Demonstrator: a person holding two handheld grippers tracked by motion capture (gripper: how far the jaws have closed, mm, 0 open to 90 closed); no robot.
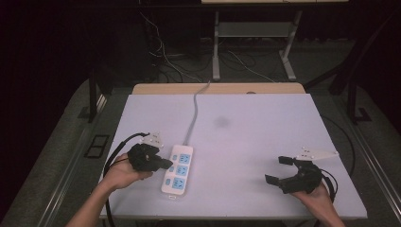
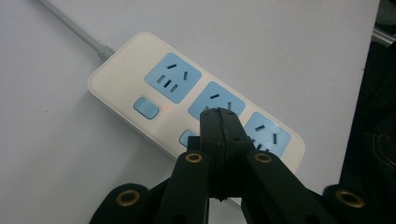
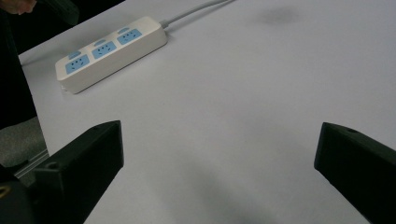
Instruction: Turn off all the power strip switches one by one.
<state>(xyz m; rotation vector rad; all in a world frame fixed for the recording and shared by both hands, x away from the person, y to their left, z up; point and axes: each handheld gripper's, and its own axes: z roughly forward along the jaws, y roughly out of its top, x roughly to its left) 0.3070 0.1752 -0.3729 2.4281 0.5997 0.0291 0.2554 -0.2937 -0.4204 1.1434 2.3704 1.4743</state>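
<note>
Hovering just left of the power strip [image 1: 178, 169], left tool [image 2: 218, 114] pinched empty, tip above middle switch; right tool [image 1: 280, 171] wide, well apart.

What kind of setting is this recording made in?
Probably a lab or workshop bench: a bare white table holding a power strip, loose cables on the floor behind, and metal stand legs in a dark room.

White power strip [image 1: 178, 171], three blue sockets, flat on table, grey cord
</note>
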